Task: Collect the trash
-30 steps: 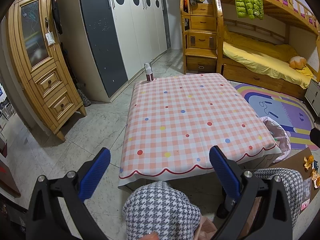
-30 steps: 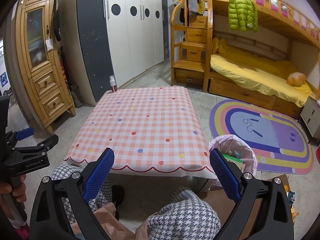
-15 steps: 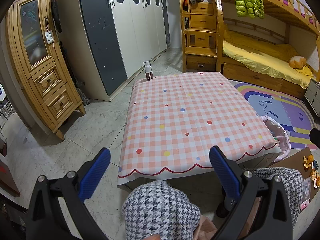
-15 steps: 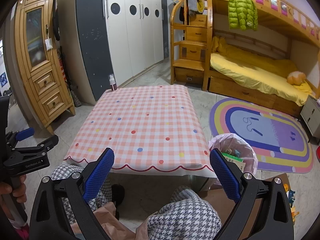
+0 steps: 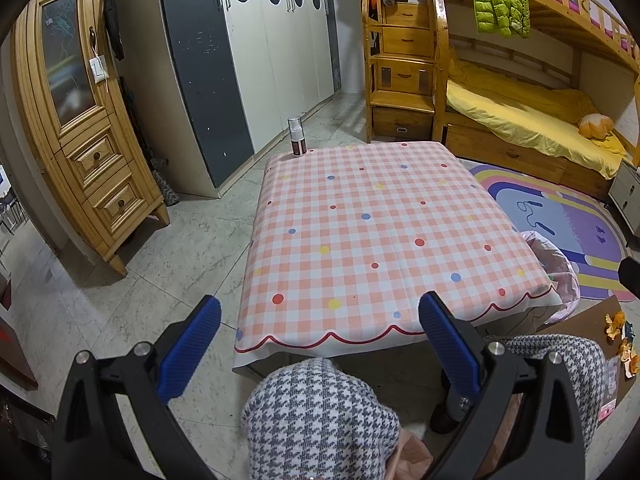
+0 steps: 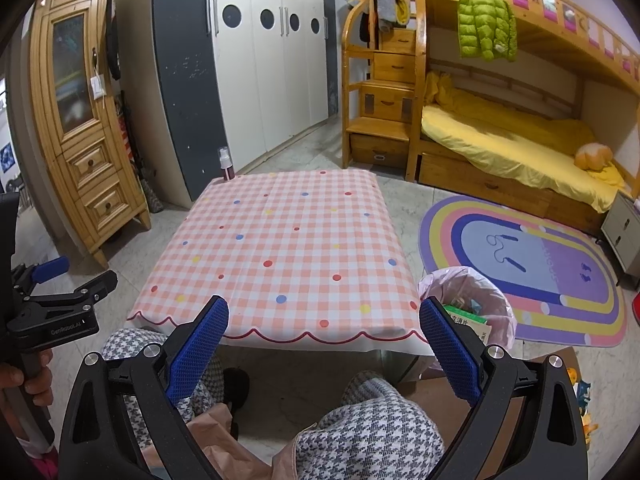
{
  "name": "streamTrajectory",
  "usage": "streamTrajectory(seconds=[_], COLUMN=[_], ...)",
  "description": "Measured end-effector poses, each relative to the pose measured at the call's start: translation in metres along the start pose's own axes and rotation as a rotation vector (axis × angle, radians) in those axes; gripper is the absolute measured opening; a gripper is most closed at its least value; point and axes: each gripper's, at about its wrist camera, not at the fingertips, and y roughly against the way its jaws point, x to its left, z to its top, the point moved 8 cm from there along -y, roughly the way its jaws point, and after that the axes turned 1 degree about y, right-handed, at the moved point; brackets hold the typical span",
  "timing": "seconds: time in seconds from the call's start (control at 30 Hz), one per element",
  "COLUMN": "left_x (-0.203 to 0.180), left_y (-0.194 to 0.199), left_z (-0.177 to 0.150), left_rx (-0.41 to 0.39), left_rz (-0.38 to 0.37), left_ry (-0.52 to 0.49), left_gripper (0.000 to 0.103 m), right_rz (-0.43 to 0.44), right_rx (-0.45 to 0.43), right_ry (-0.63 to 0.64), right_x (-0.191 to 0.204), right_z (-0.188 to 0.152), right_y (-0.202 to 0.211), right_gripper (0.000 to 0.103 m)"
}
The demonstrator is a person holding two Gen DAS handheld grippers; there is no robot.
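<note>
I hold my left gripper (image 5: 319,334) low in front of my knees (image 5: 320,412), its 2 blue-padded fingers (image 5: 188,350) spread wide with nothing between them. My right gripper (image 6: 323,340) is the same: jaws wide apart and empty, hanging over my lap just short of the table's near edge. The low table (image 6: 280,248), covered in a pink checked cloth with coloured dots, stands straight ahead of me. 1 small spray bottle (image 5: 296,137) stands upright on its far left corner. The trash bin (image 6: 472,304), lined with a pink bag, sits on the floor just beside the table's near right corner, touching the rainbow rug (image 6: 532,264). Inside it I can see a green and white carton (image 6: 466,318) and other bits too small to tell. Some orange scraps (image 5: 618,334) lie on a brown cardboard sheet (image 5: 584,320) on the floor to my right, near the bin. In the right wrist view my left hand (image 6: 24,376) grips the other tool's handle at the left edge
</note>
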Motion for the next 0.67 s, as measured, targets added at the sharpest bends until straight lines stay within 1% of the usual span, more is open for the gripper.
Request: streamTrajectory(seconds=[0.27, 0.47, 0.5, 0.57, 0.63, 0.67], left_x=[-0.003, -0.009, -0.011, -0.016, -0.021, -0.024], left_y=[-0.004, -0.004, -0.005, -0.01, -0.015, -0.019], left_z=[0.0, 0.005, 0.006, 0.006, 0.006, 0.004], left_rx=[0.009, -0.013, -0.012, -0.004, 0.006, 0.013], left_rz=[-0.004, -0.025, -0.031, -0.042, -0.053, -0.062], left_ry=[0.005, -0.013, -0.016, -0.022, -0.024, -0.025], left_gripper=[0.096, 0.096, 0.096, 0.096, 0.096, 0.096], right_rz=[0.002, -0.002, -0.014, -0.074, -0.144, -0.164], right_rx=[0.007, -0.006, -0.01, -0.027, -0.039, -0.045], right_ry=[-0.01, -0.042, -0.046, -0.059, -0.088, -0.102], right_x=[-0.002, -0.012, -0.017, -0.035, -0.063, -0.074], right_z=[-0.003, -0.003, -0.002, -0.001, -0.004, -0.007], right_y=[-0.001, -0.002, -0.003, -0.002, -0.002, -0.002], right_gripper=[0.095, 0.095, 0.095, 0.095, 0.095, 0.096])
